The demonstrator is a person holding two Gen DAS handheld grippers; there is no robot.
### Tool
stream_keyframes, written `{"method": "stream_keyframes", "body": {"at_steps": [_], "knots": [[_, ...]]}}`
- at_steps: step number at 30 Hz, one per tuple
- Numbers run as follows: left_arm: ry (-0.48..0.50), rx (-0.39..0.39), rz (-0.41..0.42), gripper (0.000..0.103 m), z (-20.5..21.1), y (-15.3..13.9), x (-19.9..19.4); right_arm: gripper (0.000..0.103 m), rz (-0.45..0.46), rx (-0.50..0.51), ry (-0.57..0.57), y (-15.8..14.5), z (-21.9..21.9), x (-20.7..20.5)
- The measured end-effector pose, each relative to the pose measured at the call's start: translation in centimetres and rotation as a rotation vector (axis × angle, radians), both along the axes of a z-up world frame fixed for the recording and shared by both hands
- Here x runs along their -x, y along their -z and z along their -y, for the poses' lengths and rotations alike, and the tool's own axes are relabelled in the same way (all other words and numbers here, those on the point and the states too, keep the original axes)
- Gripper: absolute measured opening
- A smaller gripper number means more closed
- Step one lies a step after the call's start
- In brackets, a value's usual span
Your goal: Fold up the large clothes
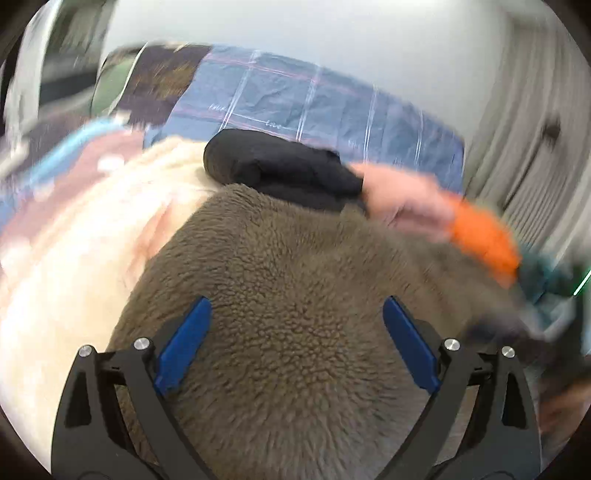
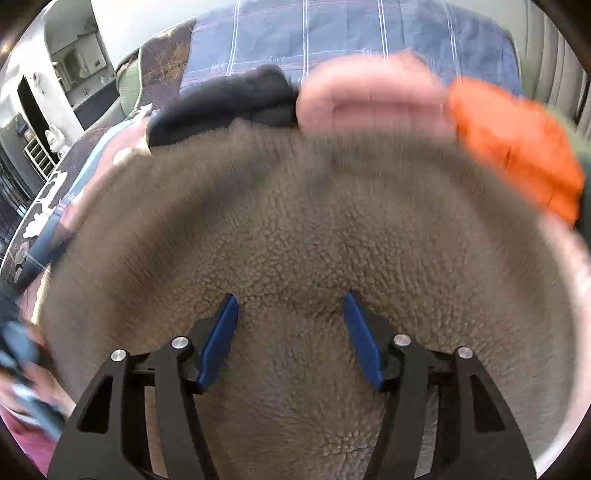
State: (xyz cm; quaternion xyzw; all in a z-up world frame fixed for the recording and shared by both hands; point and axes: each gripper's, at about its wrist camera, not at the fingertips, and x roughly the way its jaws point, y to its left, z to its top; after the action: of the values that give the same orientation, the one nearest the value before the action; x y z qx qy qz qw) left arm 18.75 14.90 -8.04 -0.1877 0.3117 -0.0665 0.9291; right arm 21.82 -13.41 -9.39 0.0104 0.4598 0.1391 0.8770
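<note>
Taupe-brown fleece garment (image 1: 295, 295), curly pile; black folded garment (image 1: 280, 166) at its 12 o'clock, pink (image 1: 402, 192) and orange (image 1: 484, 240) pieces at 2 o'clock; blue plaid bed cover (image 1: 332, 96), white-and-pink lines.

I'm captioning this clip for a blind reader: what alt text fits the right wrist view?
The right gripper, jaws open and empty, hangs over a brown fleece garment filling the view. Beyond it lie black, pink and orange folded clothes on a blue checked bedspread.

Both views close above fleece (image 1: 295, 314)
</note>
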Motion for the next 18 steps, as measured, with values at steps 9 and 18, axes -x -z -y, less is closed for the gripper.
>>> {"method": "stream_keyframes", "body": {"at_steps": [9,18], "knots": [[-0.138,0.063,-0.062,0.094,-11.7,0.9,5.3,0.067,0.218,0.15,0.037,-1.4,-2.7,3.1],[0.109,0.218,-0.245,0.094,-13.5,5.8,-4.8,0.074,0.564,0.332,-0.51,-3.8,-16.2,16.7]]}}
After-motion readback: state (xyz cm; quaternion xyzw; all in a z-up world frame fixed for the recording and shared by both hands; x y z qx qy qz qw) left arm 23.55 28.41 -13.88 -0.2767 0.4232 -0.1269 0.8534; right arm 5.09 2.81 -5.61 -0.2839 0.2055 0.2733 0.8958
